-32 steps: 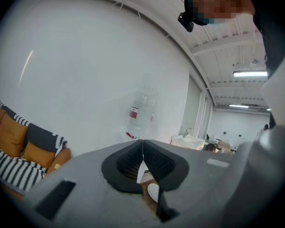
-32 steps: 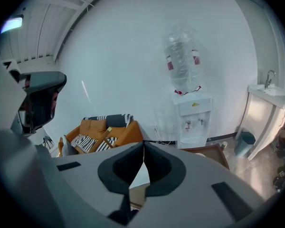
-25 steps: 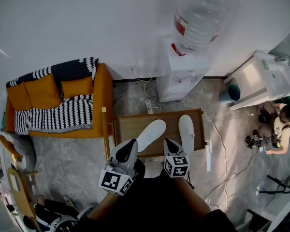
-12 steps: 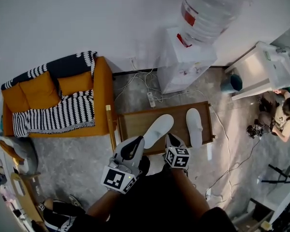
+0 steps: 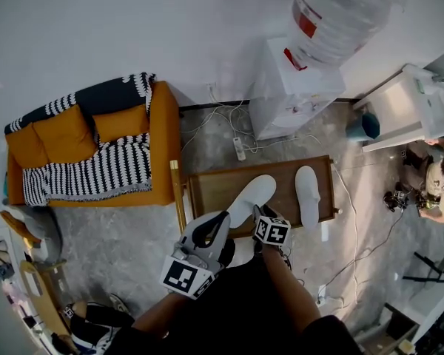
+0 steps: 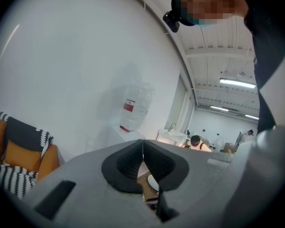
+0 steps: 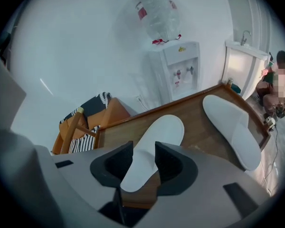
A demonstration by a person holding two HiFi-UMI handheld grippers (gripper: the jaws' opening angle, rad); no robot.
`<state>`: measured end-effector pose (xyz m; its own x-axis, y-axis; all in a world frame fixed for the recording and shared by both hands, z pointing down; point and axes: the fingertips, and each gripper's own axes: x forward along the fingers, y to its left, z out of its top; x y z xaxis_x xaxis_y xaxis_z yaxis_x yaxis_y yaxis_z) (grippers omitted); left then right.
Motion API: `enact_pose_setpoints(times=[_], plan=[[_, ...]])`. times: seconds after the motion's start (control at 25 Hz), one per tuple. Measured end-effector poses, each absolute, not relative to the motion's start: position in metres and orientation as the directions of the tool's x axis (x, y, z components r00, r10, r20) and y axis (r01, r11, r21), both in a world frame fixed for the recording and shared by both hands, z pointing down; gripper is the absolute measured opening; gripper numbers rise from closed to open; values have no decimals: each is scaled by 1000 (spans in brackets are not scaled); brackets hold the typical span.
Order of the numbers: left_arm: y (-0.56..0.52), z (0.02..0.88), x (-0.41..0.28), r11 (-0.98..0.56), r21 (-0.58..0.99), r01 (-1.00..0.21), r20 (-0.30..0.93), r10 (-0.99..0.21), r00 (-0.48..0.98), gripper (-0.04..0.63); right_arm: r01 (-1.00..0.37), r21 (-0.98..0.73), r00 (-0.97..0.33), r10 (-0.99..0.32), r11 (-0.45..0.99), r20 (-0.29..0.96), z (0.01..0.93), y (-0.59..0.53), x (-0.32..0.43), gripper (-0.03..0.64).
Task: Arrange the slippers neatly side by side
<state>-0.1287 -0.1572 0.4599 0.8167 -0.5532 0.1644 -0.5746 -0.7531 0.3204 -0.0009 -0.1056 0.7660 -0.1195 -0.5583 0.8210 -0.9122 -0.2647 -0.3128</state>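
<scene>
Two white slippers lie on a low wooden table (image 5: 207,187). The left slipper (image 5: 250,198) (image 7: 154,144) lies slanted, toe to the far right. Apart from it, the right slipper (image 5: 308,195) (image 7: 232,127) lies nearly straight. My right gripper (image 5: 260,213) (image 7: 143,151) hovers at the table's near edge with its jaws opening. The slanted slipper's heel shows in the gap, and the pads do not press on it. My left gripper (image 5: 222,219) (image 6: 143,146) is just left of that heel, shut on nothing and tilted up toward the wall.
An orange sofa (image 5: 159,146) with a striped throw stands left of the table. A water dispenser (image 5: 292,98) with a big bottle stands behind it, with cables and a power strip (image 5: 239,148) on the floor. At the right are a blue bin (image 5: 364,126), a white unit (image 5: 411,106) and a crouching person (image 5: 440,183).
The head view has shifted. My right gripper has come closer to the slanted slipper's heel. Both slippers lie where they were on the table.
</scene>
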Motion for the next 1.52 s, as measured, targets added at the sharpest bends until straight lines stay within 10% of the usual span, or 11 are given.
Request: enact_pose_setpoints(times=[0.76, 1.52], plan=[[-166, 479, -141, -734, 347, -585, 202, -550, 810, 17, -832, -329, -119, -437, -446, 892, 843, -107, 3, 207], [-160, 485, -143, -719, 354, -598, 217, -559, 801, 17, -879, -298, -121, -429, -373, 895, 836, -106, 3, 41]])
